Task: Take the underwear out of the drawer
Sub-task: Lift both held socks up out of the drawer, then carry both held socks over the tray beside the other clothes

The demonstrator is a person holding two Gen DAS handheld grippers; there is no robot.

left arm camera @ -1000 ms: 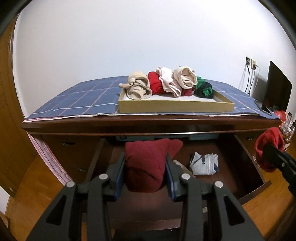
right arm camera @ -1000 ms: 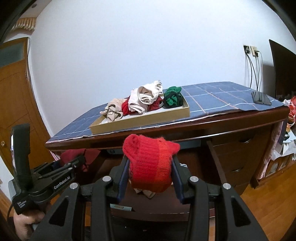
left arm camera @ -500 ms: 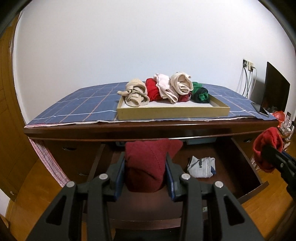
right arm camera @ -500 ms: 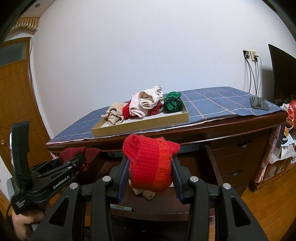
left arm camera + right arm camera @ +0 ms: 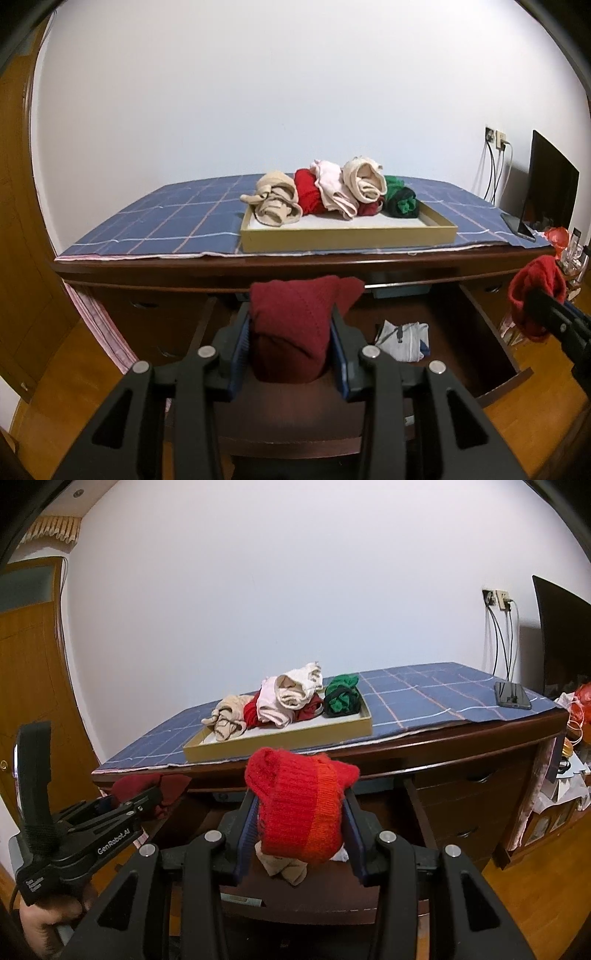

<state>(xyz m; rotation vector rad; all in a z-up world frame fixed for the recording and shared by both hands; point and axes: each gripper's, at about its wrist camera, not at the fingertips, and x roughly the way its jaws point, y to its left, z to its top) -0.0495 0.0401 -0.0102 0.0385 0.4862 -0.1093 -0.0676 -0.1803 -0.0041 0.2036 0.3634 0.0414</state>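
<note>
Dark red knit fills my left tool (image 5: 291, 334): its two blue pads are closed on one maroon roll (image 5: 291, 328), held over the open drawer (image 5: 491, 332). One grey-and-white folded piece (image 5: 404, 339) lies on the drawer floor, to the right of that roll. On the counter (image 5: 258, 264) a blue checked cloth (image 5: 166, 225) carries one shallow tray (image 5: 347, 238). I count six rolls in it: two beige, two red, one pink and one green (image 5: 402, 201). At the right edge my right tool (image 5: 550, 314) shows only from the side, with one bright red roll (image 5: 532, 291) at its tip. One phone (image 5: 517, 225) lies on the cloth by a dark screen (image 5: 550, 184).

From the right wrist, my right tool (image 5: 301, 821) is closed on that one bright red roll (image 5: 299, 805), both pads pressing its sides, in front of the counter edge (image 5: 461, 753) and above the drawer. One beige piece (image 5: 284, 867) lies below it. At lower left my left hand (image 5: 48, 919) grips the left tool (image 5: 136, 797), the maroon roll (image 5: 147, 786) in its tip. The tray (image 5: 280, 742) sits on the cloth (image 5: 413, 698), the green roll (image 5: 341, 698) at its right end, the phone (image 5: 511, 696) well apart.
</note>
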